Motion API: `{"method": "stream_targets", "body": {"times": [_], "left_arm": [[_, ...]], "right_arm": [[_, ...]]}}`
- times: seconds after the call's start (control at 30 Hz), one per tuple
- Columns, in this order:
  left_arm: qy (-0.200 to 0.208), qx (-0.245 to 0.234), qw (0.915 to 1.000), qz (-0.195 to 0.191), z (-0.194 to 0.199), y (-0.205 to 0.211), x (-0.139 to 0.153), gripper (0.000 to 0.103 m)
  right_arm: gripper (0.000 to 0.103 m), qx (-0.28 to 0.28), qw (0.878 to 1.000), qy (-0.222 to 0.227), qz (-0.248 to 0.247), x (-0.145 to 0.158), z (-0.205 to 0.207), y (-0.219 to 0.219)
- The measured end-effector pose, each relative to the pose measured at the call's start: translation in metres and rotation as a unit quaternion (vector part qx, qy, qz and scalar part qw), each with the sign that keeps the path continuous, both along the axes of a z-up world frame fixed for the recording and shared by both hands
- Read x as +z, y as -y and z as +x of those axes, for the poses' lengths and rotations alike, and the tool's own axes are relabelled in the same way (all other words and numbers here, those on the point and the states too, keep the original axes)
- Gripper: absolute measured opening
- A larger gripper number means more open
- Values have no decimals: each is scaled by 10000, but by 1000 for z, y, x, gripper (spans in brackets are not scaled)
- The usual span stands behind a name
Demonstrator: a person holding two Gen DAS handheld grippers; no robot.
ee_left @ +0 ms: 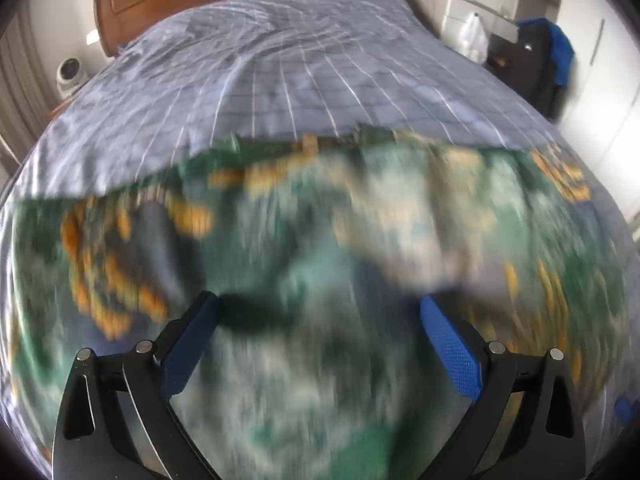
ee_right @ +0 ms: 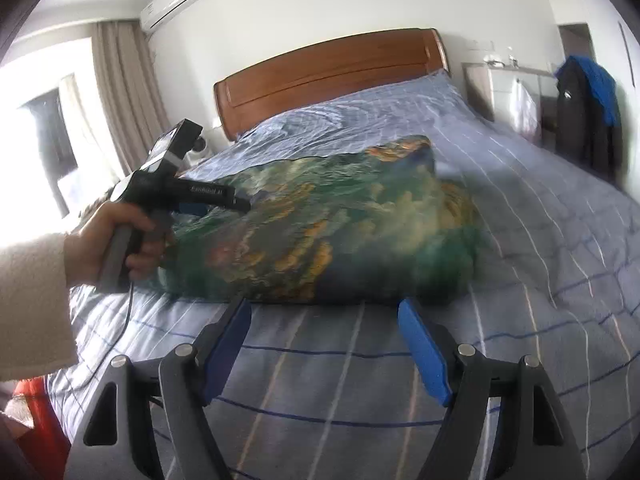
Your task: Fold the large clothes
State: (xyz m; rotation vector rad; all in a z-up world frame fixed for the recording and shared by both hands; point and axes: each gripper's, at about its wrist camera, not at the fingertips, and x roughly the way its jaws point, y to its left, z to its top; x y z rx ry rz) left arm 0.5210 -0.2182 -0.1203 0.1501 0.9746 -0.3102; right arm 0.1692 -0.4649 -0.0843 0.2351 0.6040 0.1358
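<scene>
A: Where's the garment (ee_right: 328,220) right now?

B: It lies on the bed (ee_right: 540,264), a green piece with orange and cream print, already doubled over into a thick pad. Its near edge runs just beyond the right gripper (ee_right: 324,344); the wooden headboard (ee_right: 328,68) is well behind it.

A: And the grippers?

B: The right gripper has its blue pads spread apart with only the striped bedcover between them, nothing held. The left gripper (ee_left: 318,336) is also wide apart in its own view, hanging over the blurred cloth. I see no fabric pinched between its pads.

A: How are the hands set?

B: In the right wrist view the left hand (ee_right: 116,240), with a cream sleeve (ee_right: 36,292) behind it, holds its tool by the grip at the left end of the garment, nose angled down toward the cloth. The right one points more shallowly across the bed at the near edge.

A: So how should the next fold go?

B: My guess is each gripper should take one near corner. Pinch all layers together, lift evenly, carry the edge over to the far edge, and keep both ends level so the stack doesn't skew. Lay it down, then let go.
</scene>
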Motion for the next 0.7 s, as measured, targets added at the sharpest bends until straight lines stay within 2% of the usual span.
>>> {"method": "stream_targets", "body": {"times": [0.13,0.27,0.43,0.63,0.7], "left_arm": [[118,114,9998,115,35,14,0,101],[76,209,9997,46,34,11,-8,100],[108,126,9994,-306,-14,-8,-9,100],[443,-256,9987,-82,-86,-21,-17,100],[446,-261,9986,-141,-101,-25,-17,100]], "right_arm": [[76,-231,9994,-124,247,-15,5,22],[76,-305,9981,-243,483,-23,9,34],[76,-229,9985,-240,430,-24,11,30],[76,-222,9991,-225,269,-27,9,24],[76,-253,9993,-215,194,-27,6,21]]}}
